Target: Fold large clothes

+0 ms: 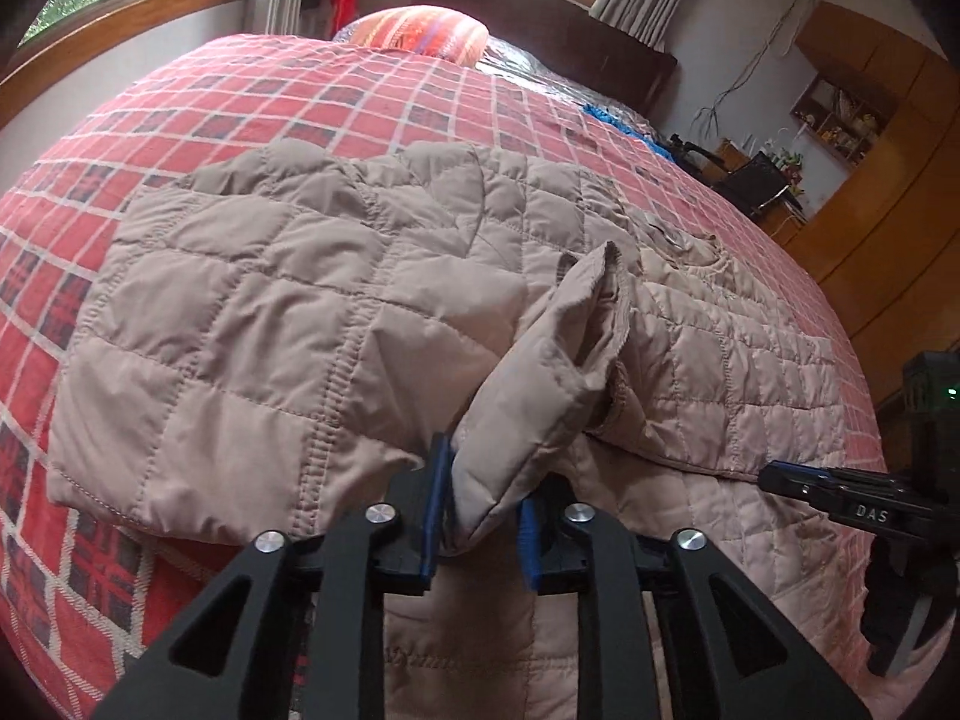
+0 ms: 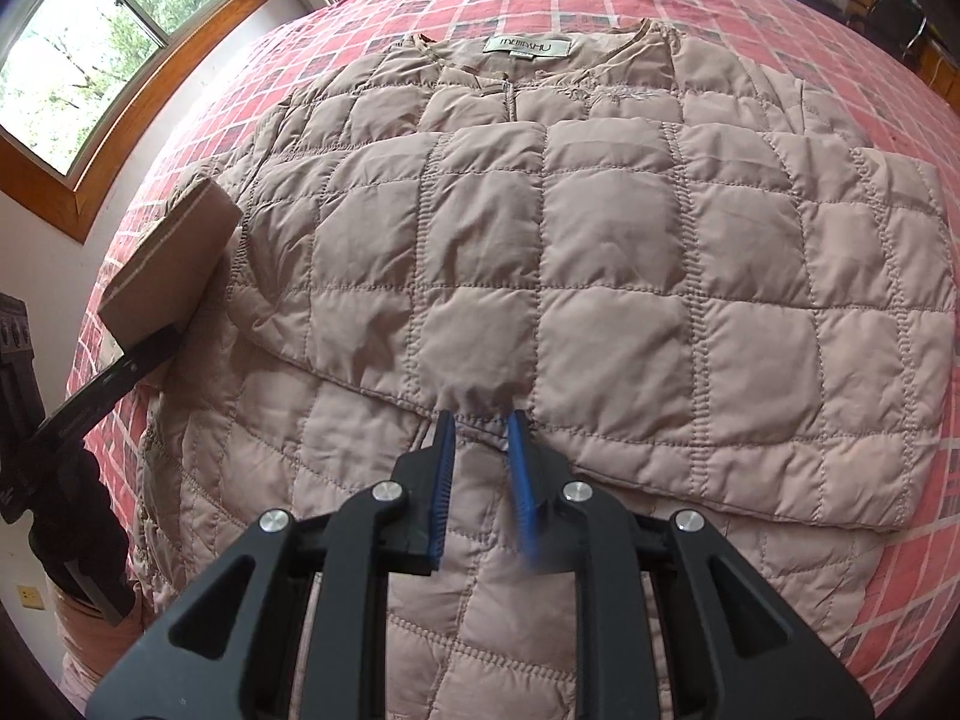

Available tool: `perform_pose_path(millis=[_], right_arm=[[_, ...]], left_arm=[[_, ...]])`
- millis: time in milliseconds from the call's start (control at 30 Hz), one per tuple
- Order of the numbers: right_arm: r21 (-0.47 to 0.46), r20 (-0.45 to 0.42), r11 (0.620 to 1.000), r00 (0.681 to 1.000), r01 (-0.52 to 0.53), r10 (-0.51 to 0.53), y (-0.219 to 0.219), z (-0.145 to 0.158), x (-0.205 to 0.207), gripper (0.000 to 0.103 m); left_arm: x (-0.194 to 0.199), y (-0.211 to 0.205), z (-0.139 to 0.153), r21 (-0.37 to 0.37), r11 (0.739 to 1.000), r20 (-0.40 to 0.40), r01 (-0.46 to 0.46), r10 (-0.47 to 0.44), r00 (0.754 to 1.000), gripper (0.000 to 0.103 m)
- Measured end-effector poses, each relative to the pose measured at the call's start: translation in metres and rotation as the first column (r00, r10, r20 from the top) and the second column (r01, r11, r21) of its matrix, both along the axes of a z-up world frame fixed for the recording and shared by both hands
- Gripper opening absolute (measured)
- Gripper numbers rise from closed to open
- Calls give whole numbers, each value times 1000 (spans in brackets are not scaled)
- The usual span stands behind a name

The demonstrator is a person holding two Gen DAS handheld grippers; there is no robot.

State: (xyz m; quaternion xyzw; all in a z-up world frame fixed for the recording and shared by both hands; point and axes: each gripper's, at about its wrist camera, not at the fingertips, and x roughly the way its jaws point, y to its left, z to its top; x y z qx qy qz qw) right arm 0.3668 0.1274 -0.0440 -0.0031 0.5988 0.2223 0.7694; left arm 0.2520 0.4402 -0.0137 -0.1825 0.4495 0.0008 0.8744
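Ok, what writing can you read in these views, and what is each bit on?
"DAS": white letters on the right gripper, seen in the left wrist view.
"MEIIISHU" or close to it: the neck label of the jacket, right wrist view; the middle letters are unclear.
A smaller line under that brand name is too small to read.
Nothing else is legible.

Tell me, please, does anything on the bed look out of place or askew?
Only the jacket is mid-fold. One sleeve lies folded across its front, while the other sleeve is lifted clear of the bedspread, pinched in the left gripper. The right gripper meets the folded sleeve's edge. Nothing looks damaged.
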Motion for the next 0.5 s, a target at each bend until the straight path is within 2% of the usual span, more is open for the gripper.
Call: perform_pose_path(millis=[33,67,133,200,300,367,433,500], right_arm=[[-2,0,1000,1000,0,0,2,0,0,21],[-4,1,1000,1000,0,0,3,0,1,21],[-2,1,1000,1000,-2,2,6,3,1,21],[26,-10,1000,1000,-8,8,11,6,0,21],[109,-40,993,998,-43,47,25,13,-4,22],[160,-60,985,995,-68,78,39,17,-7,27],[201,-74,975,991,-97,114,59,21,-10,35],[228,-86,966,986,-120,142,83,20,-10,35]], left_arm=[[-5,2,3,-43,999,8,25,-25,1000,43],[-11,3,7,-83,995,17,47,-45,999,46],[-26,8,17,-154,983,55,94,-87,995,47],[-45,17,31,-153,983,106,105,-90,990,49],[-67,51,50,-86,996,153,-8,21,988,58],[-72,81,51,-11,990,126,-139,139,982,59],[-73,112,45,-3,977,96,-215,214,972,59],[-75,138,32,-41,963,55,-265,267,962,59]])
